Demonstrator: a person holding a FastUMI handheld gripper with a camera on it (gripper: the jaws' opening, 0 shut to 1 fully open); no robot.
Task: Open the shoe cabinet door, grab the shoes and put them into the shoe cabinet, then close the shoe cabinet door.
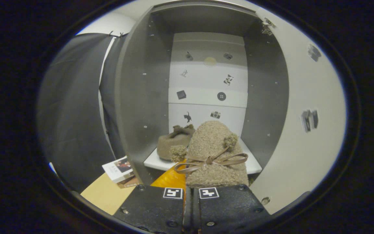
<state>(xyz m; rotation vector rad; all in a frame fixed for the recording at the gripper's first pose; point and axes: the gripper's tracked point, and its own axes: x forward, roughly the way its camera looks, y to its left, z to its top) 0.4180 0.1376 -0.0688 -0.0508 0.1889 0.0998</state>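
My gripper (191, 192) is shut on a fuzzy tan slipper (214, 152) with a brown ribbon bow and two pompoms; the slipper stands up just ahead of the fingers, held by its heel end. Beyond it, the grey shoe cabinet (141, 97) stands with its door (304, 97) swung wide to the right. A second matching slipper (174, 144) lies on the white shelf (154, 162) inside, toward the left wall. The held slipper hovers at the cabinet's mouth, over the front edge of that shelf.
The cabinet's white back panel (206, 84) carries several small stickers. A stack of booklets (120, 170) lies on the light wooden surface (104, 195) left of the cabinet. Something orange (170, 178) shows below the shelf's front edge. Black cloth hangs at the left.
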